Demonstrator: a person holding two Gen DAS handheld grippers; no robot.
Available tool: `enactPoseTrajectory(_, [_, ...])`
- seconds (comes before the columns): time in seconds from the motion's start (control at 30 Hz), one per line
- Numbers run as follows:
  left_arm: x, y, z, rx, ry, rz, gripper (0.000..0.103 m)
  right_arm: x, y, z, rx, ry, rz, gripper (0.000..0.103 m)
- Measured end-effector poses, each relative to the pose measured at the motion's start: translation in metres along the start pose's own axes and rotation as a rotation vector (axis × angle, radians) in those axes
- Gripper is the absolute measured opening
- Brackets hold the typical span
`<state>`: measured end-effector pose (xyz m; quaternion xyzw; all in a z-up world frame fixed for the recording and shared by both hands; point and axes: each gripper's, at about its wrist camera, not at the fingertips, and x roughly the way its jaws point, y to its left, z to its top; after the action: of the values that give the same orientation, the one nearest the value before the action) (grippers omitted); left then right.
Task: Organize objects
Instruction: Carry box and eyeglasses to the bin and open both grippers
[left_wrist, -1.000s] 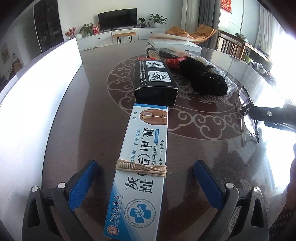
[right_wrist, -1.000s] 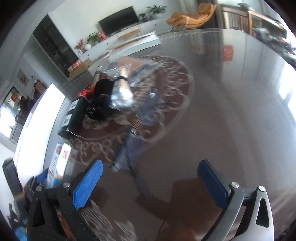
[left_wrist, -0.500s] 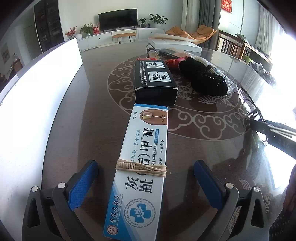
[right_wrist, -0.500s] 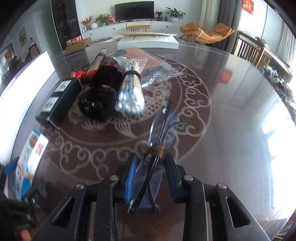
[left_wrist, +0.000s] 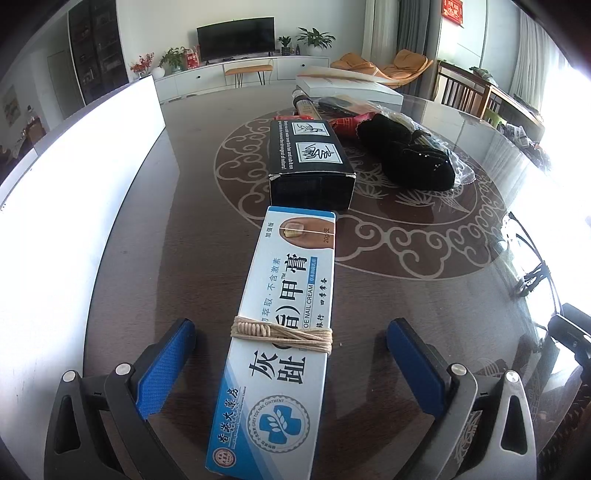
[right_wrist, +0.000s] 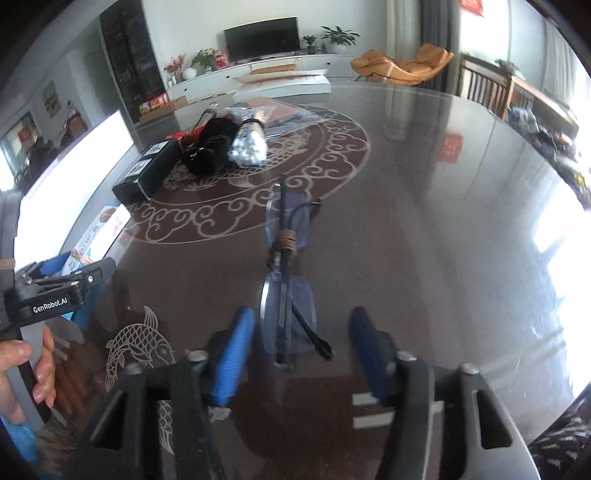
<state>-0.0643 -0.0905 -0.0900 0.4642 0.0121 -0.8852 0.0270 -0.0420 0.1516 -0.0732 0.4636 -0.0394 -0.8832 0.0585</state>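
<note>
Lower centre of the right view: the right hand-held gripper (right_wrist: 301, 354) is opening, folded glasses (right_wrist: 286, 291) lying between its parted pads on the counter (right_wrist: 424, 229). Best let go fully before backing away. The left hand-held gripper (left_wrist: 291, 363) stands spread around the cream box (left_wrist: 284, 332), untouched.

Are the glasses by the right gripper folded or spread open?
Folded: on the glasses, both temple arms lie across the lenses, and twine binds the middle.
</note>
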Motion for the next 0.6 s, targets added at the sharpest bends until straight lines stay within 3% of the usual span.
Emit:
enactPoseTrajectory(0.2, [-0.001, 0.000, 0.000, 0.006, 0.010, -0.004, 0.103, -0.004, -0.009, -0.002, 0.043, -0.010, 0.037, 0.072])
enactPoseTrajectory(0.3, [0.000, 0.001, 0.003, 0.070, 0.094, -0.043, 0.103, -0.001, -0.002, 0.001, 0.018, 0.013, 0.024, 0.077])
enactPoseTrajectory(0.4, [0.002, 0.008, 0.009, 0.091, 0.175, -0.045, 0.103, 0.006, 0.006, 0.011, 0.002, 0.050, 0.067, 0.077])
enactPoseTrajectory(0.5, [0.005, 0.016, 0.014, 0.075, 0.193, -0.028, 0.103, 0.018, 0.022, 0.029, -0.056, 0.084, 0.046, 0.077])
enactPoseTrajectory(0.57, [0.002, 0.019, 0.017, 0.070, 0.168, -0.039, 0.078, 0.032, 0.028, 0.043, -0.073, 0.132, 0.048, 0.072])
enactPoseTrajectory(0.6, [-0.003, 0.018, 0.017, 0.076, 0.143, -0.050, 0.051, 0.035, 0.029, 0.046, -0.079, 0.141, 0.043, 0.064])
